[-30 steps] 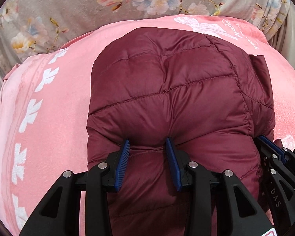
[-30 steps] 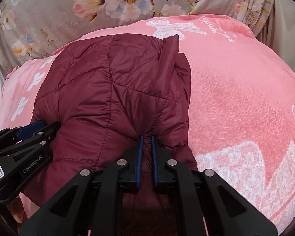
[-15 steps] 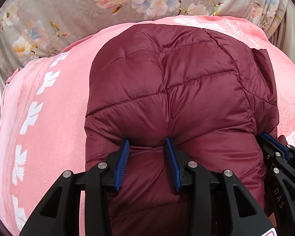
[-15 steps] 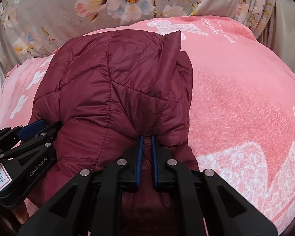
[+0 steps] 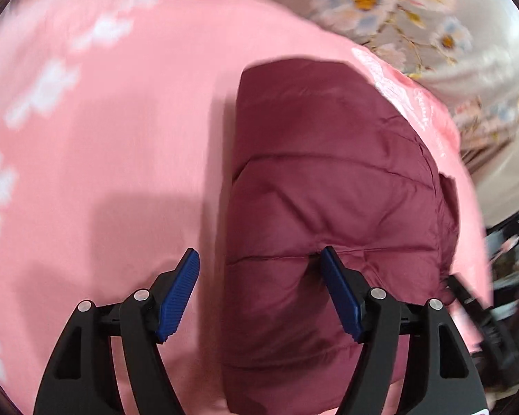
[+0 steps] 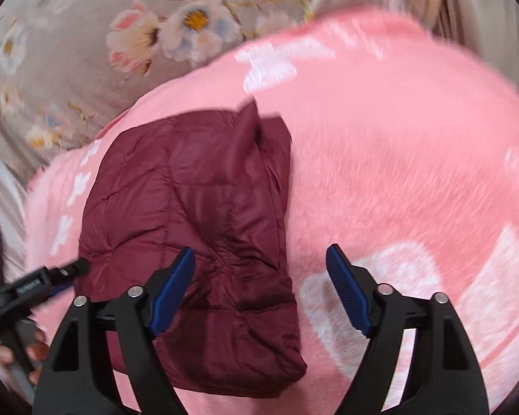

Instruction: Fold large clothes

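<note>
In the left wrist view, my left gripper (image 5: 259, 290) sat at the bottom centre of the frame. Its jaws were opening and pressed on nothing: one blue pad was over the bare blanket, the other over the quilted cloth. The maroon puffer jacket (image 5: 332, 214) lay folded into a thick block, from the centre toward the lower right of that frame. At the right edge, blurred, I could see a part of my right gripper (image 5: 474, 307).

In the right wrist view, the same jacket (image 6: 197, 228) filled the centre left. My other gripper (image 6: 48, 282) and the hand (image 6: 27, 352) that held it came in at the lower left edge. The right gripper (image 6: 261, 290) was at the bottom centre with its jaws opening too; the jacket's right edge lay between them, but no pad pressed it.

I judged that the fold was just set down and I was letting go. If one more fold was wanted, the next move called for a fresh grip on an edge, deep enough, because the slippery, puffy cloth springs back.

The surface was a soft pink blanket (image 6: 398, 159) with white prints. Behind it, at the top left, was a grey cover with flowers (image 6: 97, 34).
</note>
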The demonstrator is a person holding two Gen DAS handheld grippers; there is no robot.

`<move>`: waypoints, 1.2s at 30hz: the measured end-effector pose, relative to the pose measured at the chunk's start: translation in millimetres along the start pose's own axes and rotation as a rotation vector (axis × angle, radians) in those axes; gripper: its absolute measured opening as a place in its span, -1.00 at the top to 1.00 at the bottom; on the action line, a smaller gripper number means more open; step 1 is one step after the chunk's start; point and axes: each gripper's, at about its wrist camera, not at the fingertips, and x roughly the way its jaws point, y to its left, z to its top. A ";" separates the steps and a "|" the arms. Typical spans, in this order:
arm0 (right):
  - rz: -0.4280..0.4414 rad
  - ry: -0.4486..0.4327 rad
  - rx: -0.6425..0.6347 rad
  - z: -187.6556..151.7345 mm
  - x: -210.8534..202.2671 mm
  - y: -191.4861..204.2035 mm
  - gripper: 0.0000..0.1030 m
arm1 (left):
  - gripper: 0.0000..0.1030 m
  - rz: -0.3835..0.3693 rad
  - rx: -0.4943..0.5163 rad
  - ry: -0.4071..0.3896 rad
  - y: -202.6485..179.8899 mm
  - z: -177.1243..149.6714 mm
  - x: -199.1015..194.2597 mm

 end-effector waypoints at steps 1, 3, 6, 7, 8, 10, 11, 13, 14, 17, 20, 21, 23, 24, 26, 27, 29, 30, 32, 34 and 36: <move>0.025 0.025 0.032 -0.8 6.5 -5.0 -0.49 | -0.35 -0.024 -0.023 0.012 3.4 -0.4 3.1; 0.086 0.067 0.088 -3.5 19.8 -12.7 -0.53 | -0.35 -0.077 -0.047 0.031 6.5 0.1 8.1; 0.115 0.053 0.098 -5.5 24.7 -10.7 -0.65 | -0.35 -0.114 -0.024 0.051 -3.1 1.7 15.6; 0.123 0.053 0.094 -4.3 27.2 -9.1 -0.65 | -0.40 -0.109 -0.014 0.054 -6.5 1.5 17.5; 0.130 0.056 0.095 -2.6 29.6 -8.4 -0.65 | -0.46 -0.097 -0.004 0.052 -11.3 0.0 19.0; 0.148 0.061 0.098 0.4 34.5 -7.1 -0.65 | -0.49 -0.082 0.020 0.052 -19.5 -0.1 23.4; 0.157 0.065 0.099 2.4 36.2 -6.3 -0.65 | -0.49 -0.067 0.031 0.049 -22.8 0.4 24.5; 0.168 0.069 0.102 5.9 39.9 -3.4 -0.65 | -0.49 -0.031 0.059 0.043 -31.2 1.2 26.2; 0.172 0.069 0.097 6.8 40.7 -1.0 -0.62 | -0.49 -0.014 0.079 0.040 -35.0 1.9 26.6; 0.205 0.084 0.081 9.5 42.2 7.5 -0.18 | -0.30 0.036 0.149 0.009 -48.1 -0.4 22.1; 0.182 0.062 0.032 11.3 33.0 18.3 0.38 | 0.04 0.078 0.238 -0.038 -61.1 -2.1 10.1; 0.176 0.053 0.025 11.8 27.2 21.0 0.51 | 0.12 0.084 0.273 -0.056 -66.9 -2.4 3.6; 0.160 0.029 0.007 15.7 17.6 29.1 0.63 | 0.33 0.079 0.316 -0.081 -77.3 -2.6 -8.3; 0.150 0.009 -0.012 17.2 11.0 35.0 0.67 | 0.36 0.076 0.337 -0.093 -82.6 -3.2 -14.4; 0.139 -0.028 -0.042 20.2 -1.5 45.8 0.69 | 0.43 0.077 0.371 -0.121 -88.5 -4.0 -26.3; 0.138 -0.049 -0.058 22.3 -8.3 51.8 0.71 | 0.43 0.080 0.394 -0.145 -93.7 -4.2 -34.9; 0.133 -0.084 -0.081 26.9 -19.1 62.5 0.71 | 0.45 0.081 0.417 -0.179 -99.3 -2.0 -47.3; 0.131 -0.111 -0.100 29.7 -27.5 70.1 0.72 | 0.45 0.077 0.426 -0.205 -101.4 -0.4 -56.7; 0.130 -0.154 -0.128 35.2 -39.7 81.6 0.72 | 0.45 0.076 0.440 -0.245 -108.4 3.6 -68.6; 0.130 -0.195 -0.156 40.4 -51.4 94.2 0.72 | 0.45 0.069 0.451 -0.285 -110.5 9.6 -84.7; 0.124 -0.243 -0.193 46.0 -64.1 109.9 0.72 | 0.45 0.061 0.459 -0.330 -112.4 17.4 -102.0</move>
